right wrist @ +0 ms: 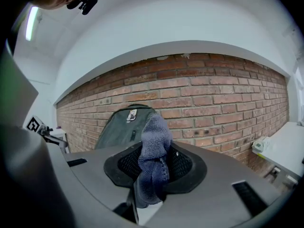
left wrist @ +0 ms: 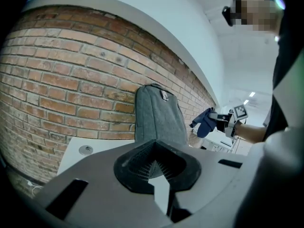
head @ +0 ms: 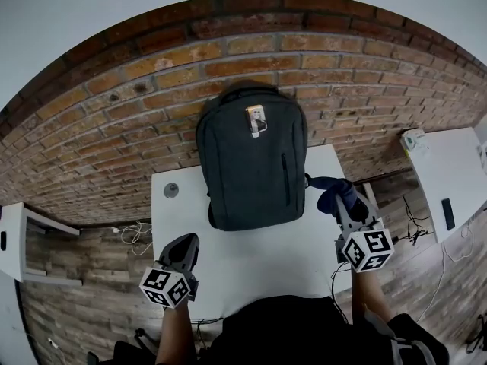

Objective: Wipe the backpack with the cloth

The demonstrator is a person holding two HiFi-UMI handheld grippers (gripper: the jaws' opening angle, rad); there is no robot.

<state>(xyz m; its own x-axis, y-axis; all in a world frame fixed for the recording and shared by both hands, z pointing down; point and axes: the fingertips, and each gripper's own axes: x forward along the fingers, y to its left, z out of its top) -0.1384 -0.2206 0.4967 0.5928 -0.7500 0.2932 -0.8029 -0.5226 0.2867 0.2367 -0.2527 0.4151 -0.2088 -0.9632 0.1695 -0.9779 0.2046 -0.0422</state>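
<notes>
**A:** What has the right gripper (head: 341,207) got?

**B:** Its jaws are clamped on the cloth (right wrist: 154,144), a dark blue one. The cloth bunches up above the pads and hangs down below them.

**A:** And the backpack (head: 251,166), seen from that gripper?

**B:** It is ahead of the gripper and off to its left, with its top showing behind the cloth. It stands upright at the far edge of the white table (head: 259,261), with its back against the brick wall (head: 114,128). The left gripper view shows a gap of brick between cloth and backpack, so they are near each other but not touching.

**A:** What about the left gripper (left wrist: 153,164)?

**B:** Its jaws are together, the ribbed pads meeting at the tip, and nothing is between them. It sits low over the near edge of the table.

**A:** Where is the backpack from there?

**B:** Straight ahead and a little to the right, across bare tabletop and well apart from the jaws. It is grey, with a small tag near the top.

**A:** Is anything else around the left gripper?

**B:** A small round disc (head: 171,190) is set in the table ahead of it and to its left, just beside the backpack's lower left corner. Beyond the right gripper, further to the right, there is a second white table (head: 445,177) against the same wall.
</notes>
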